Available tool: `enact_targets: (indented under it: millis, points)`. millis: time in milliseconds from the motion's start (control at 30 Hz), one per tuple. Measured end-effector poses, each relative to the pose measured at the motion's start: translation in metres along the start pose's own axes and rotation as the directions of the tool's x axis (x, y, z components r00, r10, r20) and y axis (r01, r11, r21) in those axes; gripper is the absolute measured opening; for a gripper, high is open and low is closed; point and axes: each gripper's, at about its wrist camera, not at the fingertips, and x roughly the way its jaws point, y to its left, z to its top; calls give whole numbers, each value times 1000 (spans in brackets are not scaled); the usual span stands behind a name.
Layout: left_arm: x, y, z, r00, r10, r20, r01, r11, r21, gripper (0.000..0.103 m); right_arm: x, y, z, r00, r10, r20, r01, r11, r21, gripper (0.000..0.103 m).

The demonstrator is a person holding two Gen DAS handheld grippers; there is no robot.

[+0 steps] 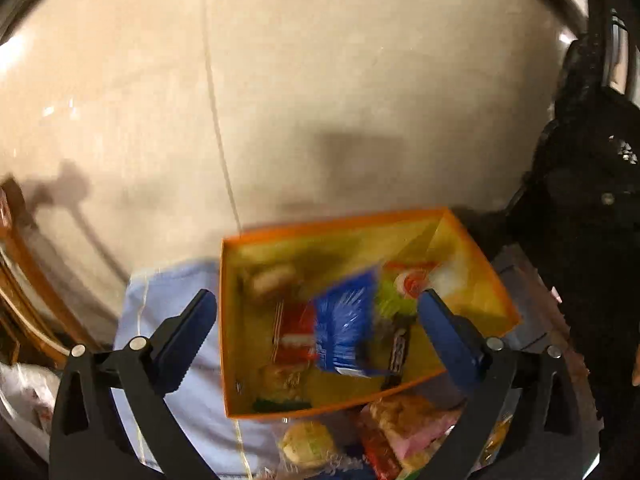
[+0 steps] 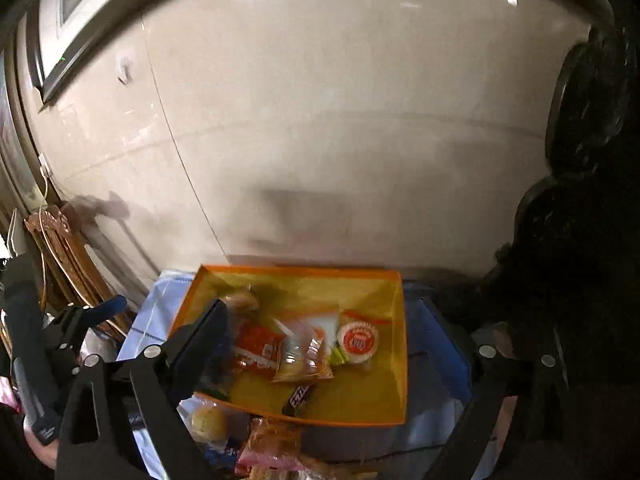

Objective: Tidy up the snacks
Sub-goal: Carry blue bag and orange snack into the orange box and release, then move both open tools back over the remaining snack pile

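Left wrist view shows my left claw [image 1: 316, 328] spread wide with nothing between its fingers, hanging over the orange box [image 1: 476, 256]. In the right wrist view my right claw [image 2: 344, 352] looks just as wide and empty, though its far finger is lost in shadow. Several snacks already lie inside the box: a blue pack [image 1: 346, 320], a red pack [image 2: 256, 350], a chocolate bar [image 2: 298, 398]. More snacks [image 1: 400, 432] sit loose on the counter just outside its near wall. I judge the risk is clipping that thin wall while reaching for the pile, which would shove or tip the box. Blur also makes my aim uncertain.
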Motion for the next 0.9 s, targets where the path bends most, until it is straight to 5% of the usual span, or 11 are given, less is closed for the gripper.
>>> enact_targets:
  millis: [233,667,900]
  points:
    - [-10,25,-53,999,-36,-26,34,997,-62,98,0,-6,-48,998,-5,-57,5,1000,-1,94]
    - [-31,61,-245,974,11,-225,-24,998,-52,98,-2,13,-240,942,-31,-334,29,1000,-10,95]
    - [-45,49,-279,970,-29,-243,10,997,-79,98,-10,35,-285,924,-30,-380,10,998,-55,95]
